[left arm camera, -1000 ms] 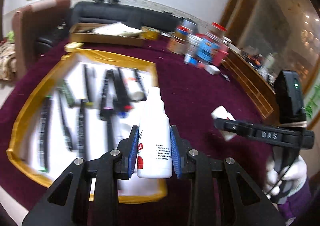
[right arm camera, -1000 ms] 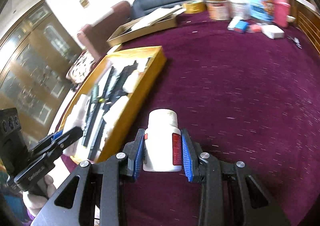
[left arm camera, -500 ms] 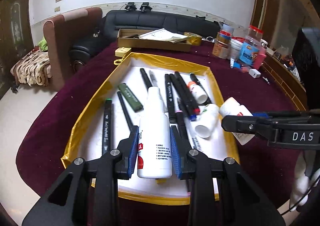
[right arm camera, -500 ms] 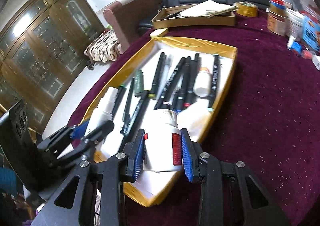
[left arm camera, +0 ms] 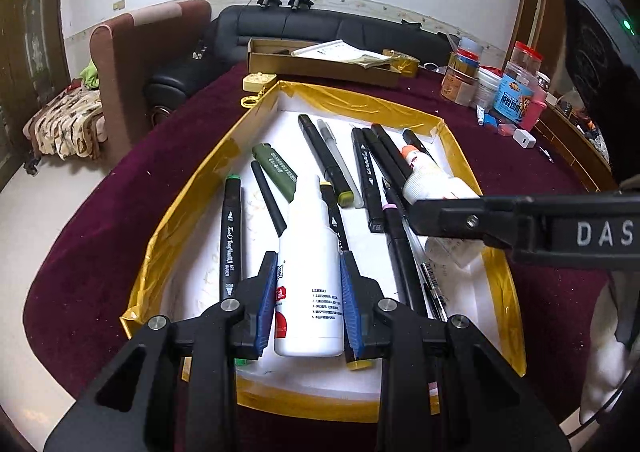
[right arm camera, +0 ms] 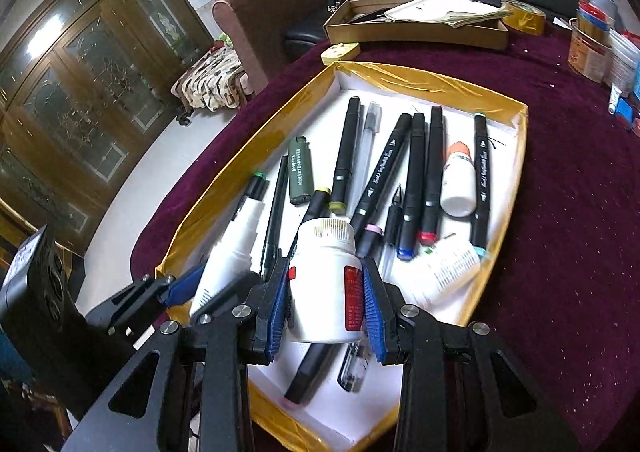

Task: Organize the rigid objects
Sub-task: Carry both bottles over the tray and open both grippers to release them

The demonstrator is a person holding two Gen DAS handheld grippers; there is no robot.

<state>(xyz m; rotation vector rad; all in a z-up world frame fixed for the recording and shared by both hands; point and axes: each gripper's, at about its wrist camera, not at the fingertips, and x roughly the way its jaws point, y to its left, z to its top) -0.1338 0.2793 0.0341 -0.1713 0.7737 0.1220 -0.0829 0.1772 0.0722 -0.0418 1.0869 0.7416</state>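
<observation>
My left gripper point(left arm camera: 309, 304) is shut on a tall white squeeze bottle point(left arm camera: 310, 272) with a nozzle tip, held over the near end of the gold-rimmed white tray point(left arm camera: 208, 188). My right gripper point(right arm camera: 326, 302) is shut on a squat white pill bottle point(right arm camera: 326, 284) with a red label, held over the same tray point(right arm camera: 520, 156). The tray holds several black markers point(right arm camera: 344, 156), a green lighter point(right arm camera: 299, 176), a small white bottle with an orange cap point(right arm camera: 458, 184) and a lying white labelled bottle point(right arm camera: 448, 268). The right gripper also shows in the left wrist view point(left arm camera: 520, 224).
The tray sits on a round table with a maroon cloth point(right arm camera: 580, 212). A cardboard box with papers point(right arm camera: 416, 24) and a tape roll point(right arm camera: 522, 14) lie behind it. Jars and tins point(left arm camera: 500, 84) stand at the far right. A sofa and armchair stand beyond the table.
Both grippers have swung from over the bare cloth to over the tray and moved down closer to it, each still holding its bottle.
</observation>
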